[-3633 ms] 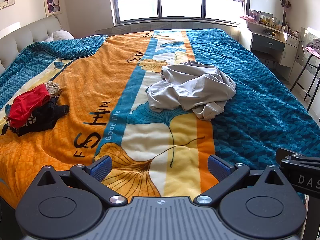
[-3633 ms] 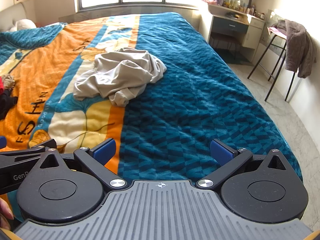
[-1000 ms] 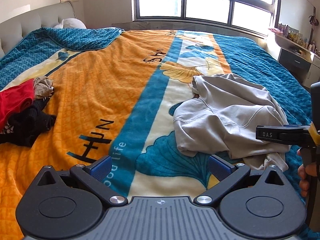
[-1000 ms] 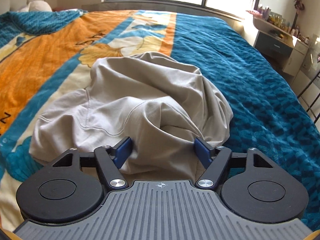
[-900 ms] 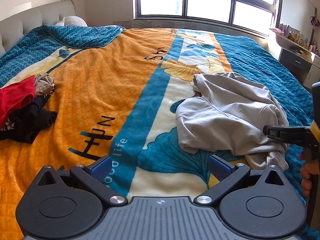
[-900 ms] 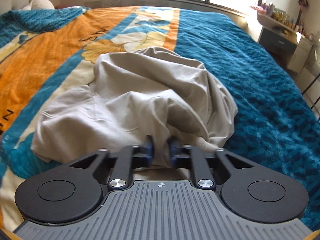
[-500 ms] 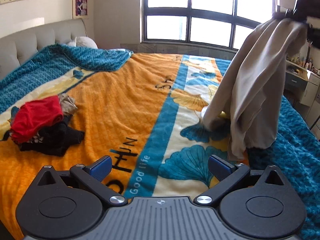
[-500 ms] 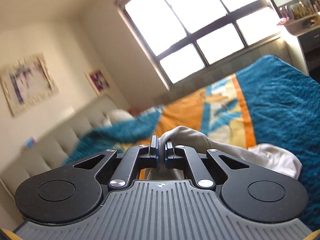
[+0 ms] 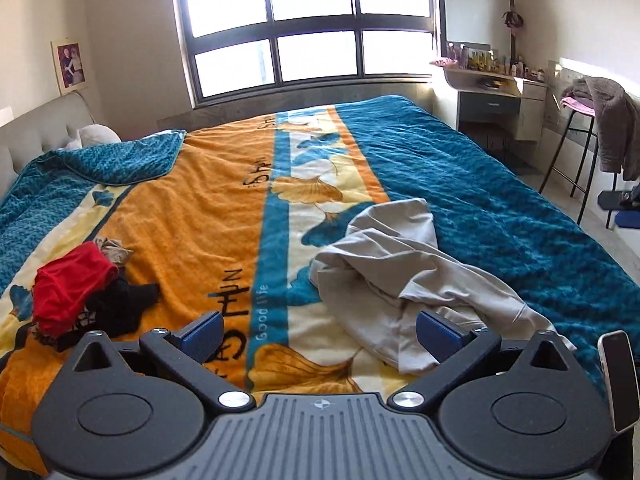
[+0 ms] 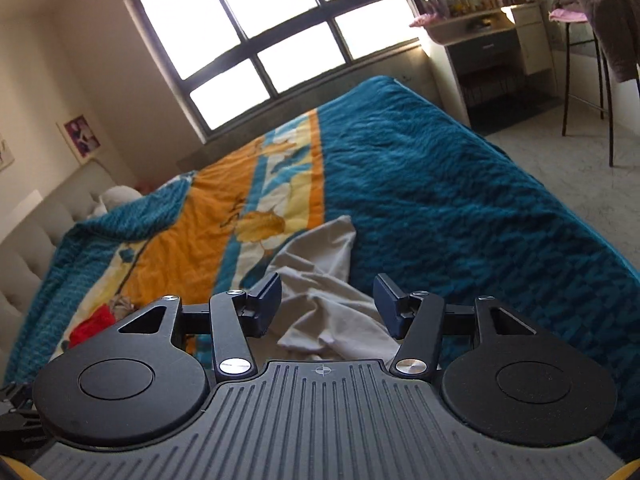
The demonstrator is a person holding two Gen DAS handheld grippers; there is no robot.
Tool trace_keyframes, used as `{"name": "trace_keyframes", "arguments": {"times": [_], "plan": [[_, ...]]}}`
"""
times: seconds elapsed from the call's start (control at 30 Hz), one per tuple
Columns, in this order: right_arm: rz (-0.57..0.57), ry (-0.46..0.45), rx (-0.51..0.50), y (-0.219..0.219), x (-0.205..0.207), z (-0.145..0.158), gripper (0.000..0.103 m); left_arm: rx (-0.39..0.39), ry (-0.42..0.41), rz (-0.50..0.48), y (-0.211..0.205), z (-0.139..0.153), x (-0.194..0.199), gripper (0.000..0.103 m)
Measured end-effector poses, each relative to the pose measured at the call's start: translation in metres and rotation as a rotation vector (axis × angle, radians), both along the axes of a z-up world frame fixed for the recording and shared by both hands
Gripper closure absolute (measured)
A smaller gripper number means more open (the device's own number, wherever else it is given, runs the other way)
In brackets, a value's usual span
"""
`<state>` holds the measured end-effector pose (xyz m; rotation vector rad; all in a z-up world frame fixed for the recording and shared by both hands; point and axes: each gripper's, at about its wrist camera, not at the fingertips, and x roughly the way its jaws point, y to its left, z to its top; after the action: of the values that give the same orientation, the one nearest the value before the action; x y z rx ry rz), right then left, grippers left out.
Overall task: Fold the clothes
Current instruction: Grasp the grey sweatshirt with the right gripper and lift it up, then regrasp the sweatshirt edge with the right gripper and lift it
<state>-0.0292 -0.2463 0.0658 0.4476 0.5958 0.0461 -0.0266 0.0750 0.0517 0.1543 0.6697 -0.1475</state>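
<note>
Left wrist view is showing the grey garment [image 9: 404,280] lying crumpled on the patterned bedspread [image 9: 192,208], across the cream and blue stripe and just touching the teal side. It is lying unfolded, with one sleeve-like end trailing toward the window. The left gripper [image 9: 318,332] is hovering above the near edge of the cloth, jaws spread wide and gripping nothing. The right gripper [image 10: 327,306] is hanging higher over the same heap; its jaws are opening, and no cloth is lying between them. A pile of red and black clothes [image 9: 80,300] is sitting well apart on the orange side.

Judged step: the garment is being shaken out and dropped for spreading; folding proper is not yet begun. The next move is calling for both grippers to descend, locate two matching corners or shoulder seams, pinch them, and pull the cloth flat.
</note>
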Motion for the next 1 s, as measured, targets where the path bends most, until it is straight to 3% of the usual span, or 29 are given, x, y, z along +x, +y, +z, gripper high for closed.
{"name": "trace_keyframes", "arguments": {"times": [0.17, 0.27, 0.4, 0.57, 0.67, 0.77, 0.8, 0.83, 0.93, 1.0], "plan": [[0.043, 0.094, 0.017, 0.018, -0.008, -0.073, 0.045, -0.044, 0.030, 0.068, -0.034, -0.063, 0.001, 0.001], [0.135, 0.117, -0.104, 0.044, -0.004, -0.110, 0.047, -0.034, 0.063, 0.122, -0.045, -0.089, -0.003, 0.001], [0.307, 0.138, -0.152, 0.076, 0.019, -0.137, 0.060, -0.024, 0.087, 0.195, -0.032, -0.102, 0.007, 0.001], [0.481, 0.141, -0.297, 0.126, 0.050, -0.162, 0.060, -0.071, 0.084, 0.273, -0.008, -0.104, 0.017, 0.001], [0.523, 0.213, -0.386, 0.146, 0.070, -0.183, 0.060, -0.095, 0.092, 0.292, 0.002, -0.109, 0.022, 0.001], [0.512, 0.247, -0.436, 0.155, 0.086, -0.199, 0.066, -0.137, 0.115, 0.300, 0.008, -0.118, 0.030, 0.001], [0.507, 0.253, -0.431, 0.154, 0.091, -0.201, 0.078, -0.145, 0.124, 0.304, 0.009, -0.120, 0.032, 0.001], [0.500, 0.258, -0.423, 0.153, 0.096, -0.202, 0.098, -0.152, 0.130, 0.306, 0.009, -0.122, 0.034, 0.001], [0.442, 0.251, -0.352, 0.138, 0.109, -0.192, 0.101, -0.164, 0.136, 0.300, 0.009, -0.126, 0.038, 0.001], [0.333, 0.176, -0.304, 0.114, 0.109, -0.168, 0.101, -0.170, 0.131, 0.289, 0.007, -0.126, 0.039, 0.001]]}}
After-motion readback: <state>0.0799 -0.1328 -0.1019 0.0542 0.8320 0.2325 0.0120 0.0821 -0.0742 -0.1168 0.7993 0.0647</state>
